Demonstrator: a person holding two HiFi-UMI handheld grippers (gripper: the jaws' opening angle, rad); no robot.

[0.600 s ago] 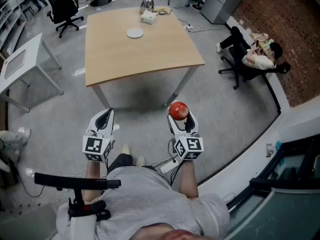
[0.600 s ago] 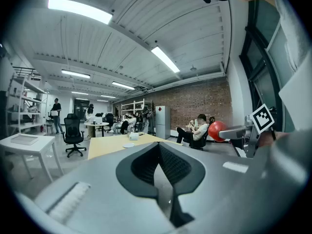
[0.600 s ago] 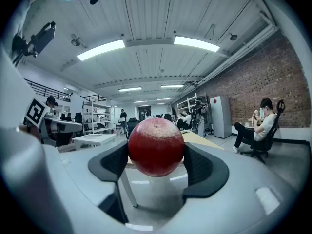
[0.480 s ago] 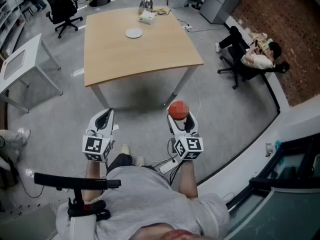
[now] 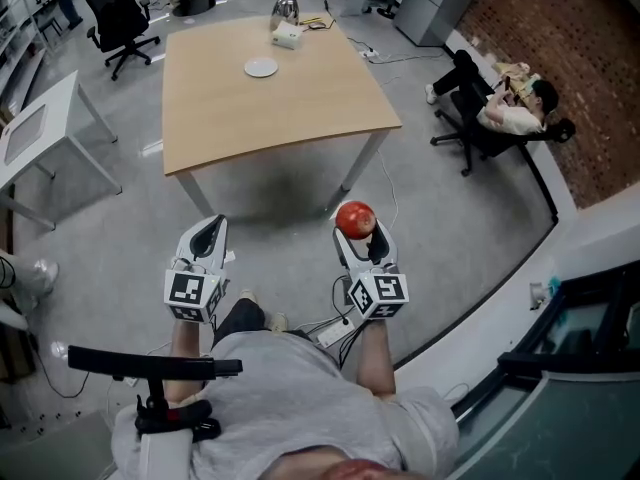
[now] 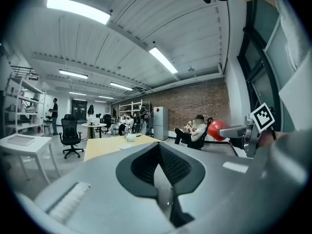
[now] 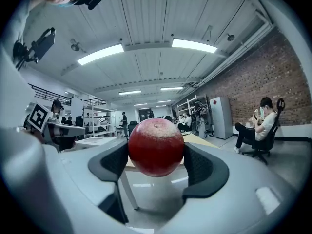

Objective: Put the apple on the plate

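A red apple (image 5: pixel 355 219) is clamped between the pads of my right gripper (image 5: pixel 358 230), which is held level in front of the person's body, over the grey floor. In the right gripper view the apple (image 7: pixel 156 147) fills the gap of that gripper (image 7: pixel 156 156), touching both dark pads. My left gripper (image 5: pixel 207 236) hangs beside it at the left, shut and holding nothing. Its pads meet in the left gripper view (image 6: pixel 158 147), where the apple (image 6: pixel 216 129) shows at the right. A small white plate (image 5: pixel 261 67) lies far ahead on the wooden table (image 5: pixel 300 108).
A white box (image 5: pixel 287 35) and a metal kettle (image 5: pixel 285 8) stand at the table's far edge. A person sits in a chair (image 5: pixel 495 118) at the right by the brick wall. A white side table (image 5: pixel 40 128) and an office chair (image 5: pixel 118 8) stand at the left.
The table and plate sit slightly further left in the head view. Both grippers and the apple keep their places.
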